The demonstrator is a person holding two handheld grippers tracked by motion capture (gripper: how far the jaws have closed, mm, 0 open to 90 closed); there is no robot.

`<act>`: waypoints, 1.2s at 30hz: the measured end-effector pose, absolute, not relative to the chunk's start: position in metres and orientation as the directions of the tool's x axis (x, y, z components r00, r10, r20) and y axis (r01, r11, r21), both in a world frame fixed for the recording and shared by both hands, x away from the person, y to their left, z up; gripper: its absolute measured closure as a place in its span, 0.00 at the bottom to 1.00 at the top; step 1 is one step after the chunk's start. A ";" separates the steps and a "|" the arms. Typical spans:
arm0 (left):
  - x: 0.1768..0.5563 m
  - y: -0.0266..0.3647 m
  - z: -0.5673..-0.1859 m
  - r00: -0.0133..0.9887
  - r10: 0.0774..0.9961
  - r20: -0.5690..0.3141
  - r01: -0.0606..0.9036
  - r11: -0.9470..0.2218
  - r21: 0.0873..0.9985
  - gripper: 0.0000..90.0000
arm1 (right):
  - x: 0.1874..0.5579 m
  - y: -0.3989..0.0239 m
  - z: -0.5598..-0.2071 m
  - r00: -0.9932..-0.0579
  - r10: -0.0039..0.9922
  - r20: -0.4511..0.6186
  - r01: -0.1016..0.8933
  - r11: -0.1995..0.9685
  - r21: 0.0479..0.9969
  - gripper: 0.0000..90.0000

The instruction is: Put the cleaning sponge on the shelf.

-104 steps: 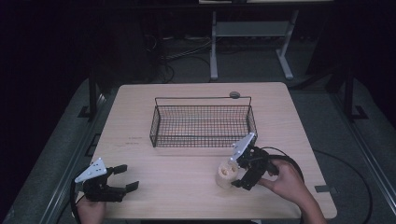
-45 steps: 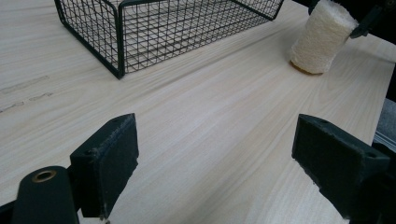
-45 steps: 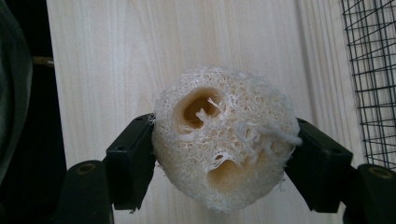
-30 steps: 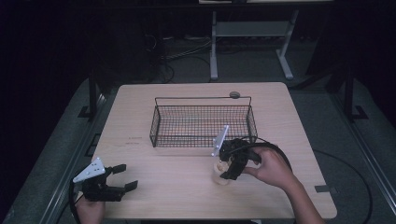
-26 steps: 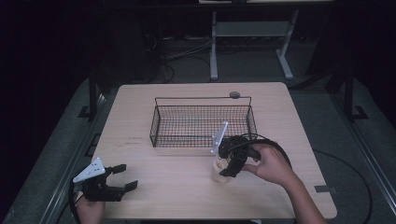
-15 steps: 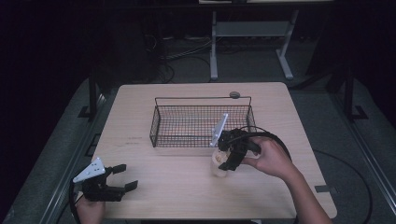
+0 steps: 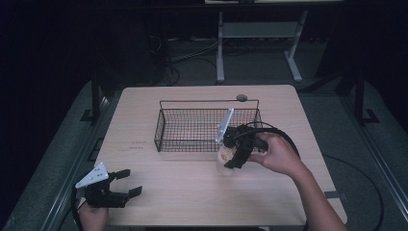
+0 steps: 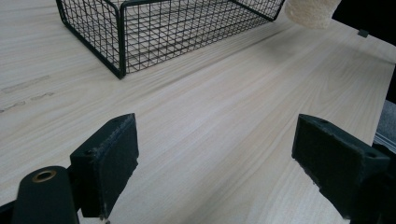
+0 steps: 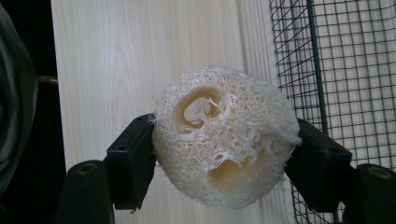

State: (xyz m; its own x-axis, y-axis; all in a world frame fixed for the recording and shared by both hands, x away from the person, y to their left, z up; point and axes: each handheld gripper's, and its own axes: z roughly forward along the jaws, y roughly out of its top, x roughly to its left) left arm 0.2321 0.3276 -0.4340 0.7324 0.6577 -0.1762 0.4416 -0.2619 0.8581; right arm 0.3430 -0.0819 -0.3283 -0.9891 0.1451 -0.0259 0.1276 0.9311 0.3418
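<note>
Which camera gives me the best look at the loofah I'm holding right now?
The right gripper view: the loofah sits close up, clamped between the right gripper's two pads, its holes and fibres plain. The high view shows it small, partly behind that gripper, beside the wire basket. The left gripper view catches just its underside at the top edge.

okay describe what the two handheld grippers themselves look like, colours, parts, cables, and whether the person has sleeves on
Both are black two-jaw tools. The left gripper carries a pale grey three-cornered plate on top; its blocky jaw pads look matte and slightly worn, with a brass-coloured ring beside one. The right gripper has the same grey plate and a black cable looping behind the hand. The right forearm shows no sleeve.
</note>
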 end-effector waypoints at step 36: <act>0.232 0.328 -0.434 0.732 0.657 -0.180 0.443 -0.257 0.859 0.15 | 0.403 -0.071 -0.289 -0.980 0.199 -0.025 0.180 0.926 0.331 0.33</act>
